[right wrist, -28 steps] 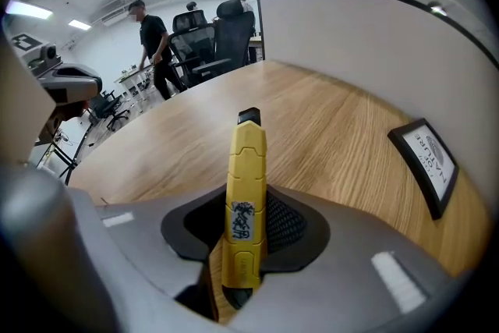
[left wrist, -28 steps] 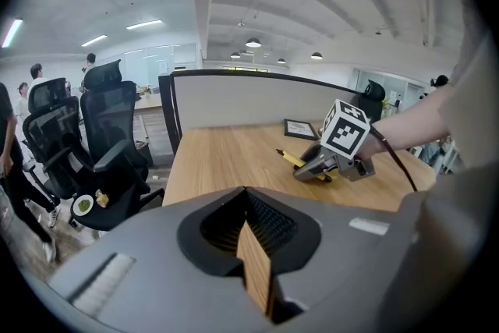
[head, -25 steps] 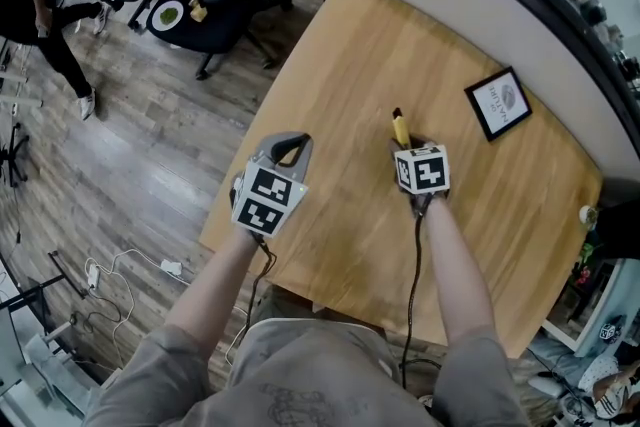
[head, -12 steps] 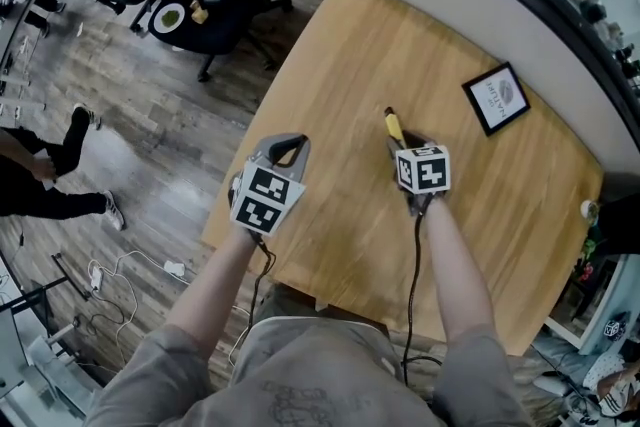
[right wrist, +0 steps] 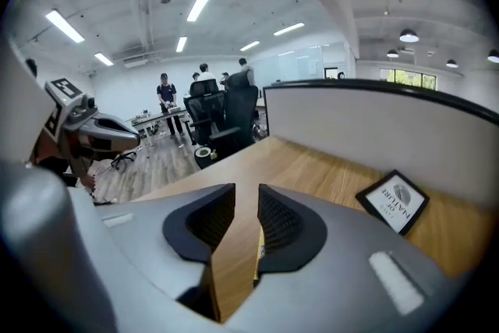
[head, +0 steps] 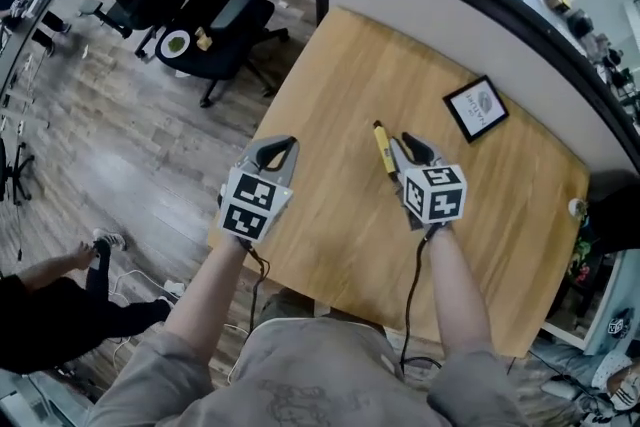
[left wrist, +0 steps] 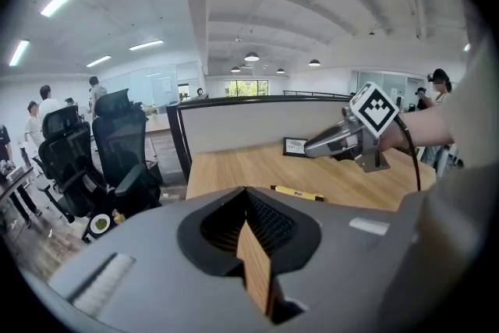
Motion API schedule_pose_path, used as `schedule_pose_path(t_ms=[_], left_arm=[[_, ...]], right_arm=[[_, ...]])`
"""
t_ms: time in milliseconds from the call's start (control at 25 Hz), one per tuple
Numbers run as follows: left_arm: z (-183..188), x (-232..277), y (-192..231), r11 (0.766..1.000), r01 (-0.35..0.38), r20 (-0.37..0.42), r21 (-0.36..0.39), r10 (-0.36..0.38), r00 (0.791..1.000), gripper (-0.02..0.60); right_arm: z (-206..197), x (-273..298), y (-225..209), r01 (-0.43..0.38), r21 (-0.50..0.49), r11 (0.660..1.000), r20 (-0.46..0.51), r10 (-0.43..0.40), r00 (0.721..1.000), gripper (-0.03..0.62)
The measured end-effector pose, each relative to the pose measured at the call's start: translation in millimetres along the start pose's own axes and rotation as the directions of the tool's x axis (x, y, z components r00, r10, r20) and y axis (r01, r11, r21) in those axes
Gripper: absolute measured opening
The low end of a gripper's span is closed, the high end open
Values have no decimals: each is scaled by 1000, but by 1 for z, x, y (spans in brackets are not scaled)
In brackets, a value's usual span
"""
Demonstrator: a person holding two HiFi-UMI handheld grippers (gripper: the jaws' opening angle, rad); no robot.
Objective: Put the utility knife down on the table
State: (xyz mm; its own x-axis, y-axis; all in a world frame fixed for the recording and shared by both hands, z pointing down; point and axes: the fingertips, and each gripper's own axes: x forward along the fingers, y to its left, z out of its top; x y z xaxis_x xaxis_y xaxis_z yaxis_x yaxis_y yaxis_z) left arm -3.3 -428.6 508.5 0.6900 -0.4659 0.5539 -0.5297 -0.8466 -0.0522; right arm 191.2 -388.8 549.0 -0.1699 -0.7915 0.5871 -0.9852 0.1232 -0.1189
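Right gripper view: the slim yellow utility knife (right wrist: pixel 256 255) is only a thin yellow sliver in the gap, the rest hidden behind the right jaw. Head view: its near end runs close by the right gripper (head: pixel 410 147), and contact there can't be judged. Whether the blade is out is too small to tell. The small black-framed picture (head: pixel 476 108) has print too small to read in the head view. A person in dark clothes (head: pixel 40 315) is cut off at the lower left edge.

The knife (head: pixel 383 151) lies flat on the light wooden table (head: pixel 330 65), near the middle, between the two grippers and closer to the right one. It is long and narrow, with a yellow body and a dark tip at the far end. In the left gripper view it (left wrist: pixel 297 193) lies free on the wood with the right gripper (left wrist: pixel 308 150) above it, not touching.

Right gripper (right wrist: pixel 246 195): jaws apart and just been narrowing, pads pressing on nothing, only table and that sliver in the gap. Left gripper (head: pixel 278 147): jaw tips meet (left wrist: pixel 245 199), nothing held, over the table's left edge. Black office chairs (head: pixel 215 5) stand on the floor beyond.
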Motion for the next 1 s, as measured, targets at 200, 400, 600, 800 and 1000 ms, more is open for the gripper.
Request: schedule_pose_path(t_ms=[200,400,600,800,1000], left_arm=[[35,-37,-9,1000,-20,85,17,18,996,-1],[68,-80,-23,998,-29,165,53,20,986,-1],[94,-124,-40,995,-39,243,86,17,970,0],[111,-162,-57,993,-45,303,112,9,953,0],[115,-194,-71,989,-71,355,129,21,935,-2]], right_arm=[[52,-71,27,-8,-65,998,153,18,988,71],[87,-139,56,-13,-88,996,279,37,960,46],[102,-194,82,-13,-104,995,367,50,929,28],[104,-237,105,-24,-99,995,426,65,903,20],[92,-265,129,-84,-73,994,423,107,900,12]])
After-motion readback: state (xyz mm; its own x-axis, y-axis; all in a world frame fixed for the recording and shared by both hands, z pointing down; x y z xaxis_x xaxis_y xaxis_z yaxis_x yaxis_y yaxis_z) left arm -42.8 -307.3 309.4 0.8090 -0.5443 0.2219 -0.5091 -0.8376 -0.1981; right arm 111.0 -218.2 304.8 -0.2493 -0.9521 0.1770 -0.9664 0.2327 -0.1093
